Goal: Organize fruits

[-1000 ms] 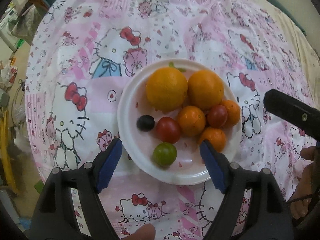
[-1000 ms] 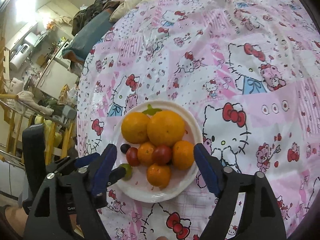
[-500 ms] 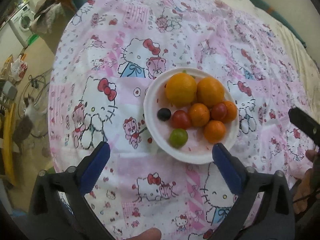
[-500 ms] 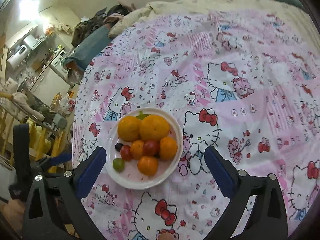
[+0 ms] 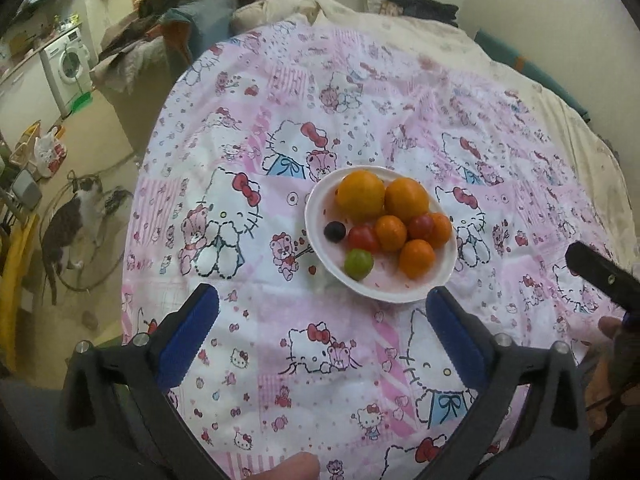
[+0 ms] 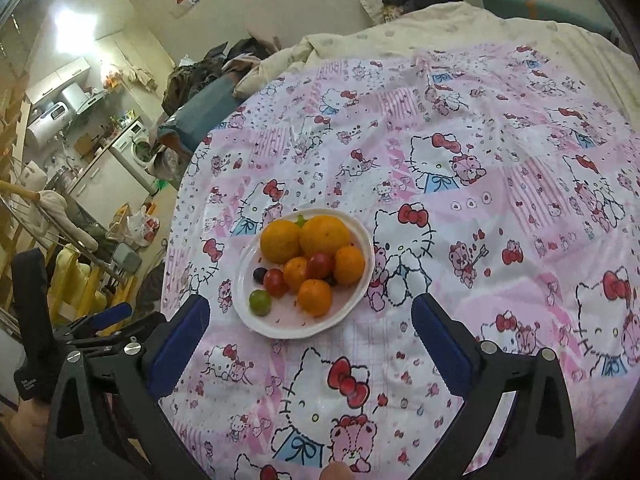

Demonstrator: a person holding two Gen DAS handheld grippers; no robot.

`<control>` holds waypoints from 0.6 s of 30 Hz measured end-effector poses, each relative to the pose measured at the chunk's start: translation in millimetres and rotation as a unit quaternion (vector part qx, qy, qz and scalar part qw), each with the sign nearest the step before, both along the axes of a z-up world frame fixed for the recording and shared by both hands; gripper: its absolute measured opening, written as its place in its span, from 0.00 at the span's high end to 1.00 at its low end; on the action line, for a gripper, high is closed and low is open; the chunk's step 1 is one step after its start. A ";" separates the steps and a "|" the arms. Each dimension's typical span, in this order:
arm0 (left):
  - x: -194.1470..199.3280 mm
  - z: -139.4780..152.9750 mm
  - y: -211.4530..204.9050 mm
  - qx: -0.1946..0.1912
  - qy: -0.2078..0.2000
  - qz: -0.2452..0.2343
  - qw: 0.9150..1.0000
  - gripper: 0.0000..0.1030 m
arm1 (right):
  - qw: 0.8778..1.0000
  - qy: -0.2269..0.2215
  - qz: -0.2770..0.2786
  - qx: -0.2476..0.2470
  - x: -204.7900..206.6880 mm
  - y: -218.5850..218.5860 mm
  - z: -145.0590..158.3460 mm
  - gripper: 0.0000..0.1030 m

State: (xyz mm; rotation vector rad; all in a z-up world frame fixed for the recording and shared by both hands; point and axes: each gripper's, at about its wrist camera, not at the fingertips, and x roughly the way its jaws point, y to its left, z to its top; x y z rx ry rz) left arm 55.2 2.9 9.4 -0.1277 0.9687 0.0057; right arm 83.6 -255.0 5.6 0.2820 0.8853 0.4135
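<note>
A white plate (image 5: 320, 248) (image 6: 352, 308) sits on the pink cartoon-print cloth. It holds two large oranges (image 5: 360, 195) (image 6: 324, 235), several small oranges (image 5: 416, 258) (image 6: 315, 297), red tomatoes (image 5: 363, 239) (image 6: 276, 282), a green fruit (image 5: 359, 264) (image 6: 260, 302) and a dark grape (image 5: 334, 231) (image 6: 260, 275). My left gripper (image 5: 322, 318) is open and empty, raised well back from the plate's near side. My right gripper (image 6: 310, 330) is open and empty, raised over the plate's near edge.
The round table (image 5: 248, 92) is covered by the pink cloth. A bed with a cream blanket (image 6: 460, 20) lies behind it. A cat (image 5: 68, 224) stands on the floor at left. A washing machine (image 5: 70, 66) is at far left.
Both grippers have pulled up and back from the plate, so it looks smaller and farther. All fruit stays on the plate. Both stay open.
</note>
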 end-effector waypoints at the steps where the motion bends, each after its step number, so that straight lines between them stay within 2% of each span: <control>1: -3.6 0.8 0.3 0.003 -0.007 0.001 1.000 0.01 | 1.000 -0.004 -0.002 -0.003 -3.3 0.3 -0.3 0.00; 6: -14.0 6.3 1.5 0.002 -0.034 0.006 0.999 0.01 | 0.999 -0.039 -0.013 -0.022 -20.6 2.3 4.1 0.00; 9: -20.9 12.5 0.4 0.014 -0.062 0.006 0.998 0.01 | 0.997 -0.072 -0.023 -0.033 -28.2 3.6 10.3 0.00; 13: -25.0 16.5 1.3 0.024 -0.079 0.009 0.997 0.01 | 0.990 -0.123 -0.046 -0.059 -35.4 7.4 17.7 0.00; 18: -26.1 17.3 3.6 0.015 -0.084 0.016 0.996 0.01 | 0.989 -0.124 -0.045 -0.060 -33.5 9.9 15.4 0.00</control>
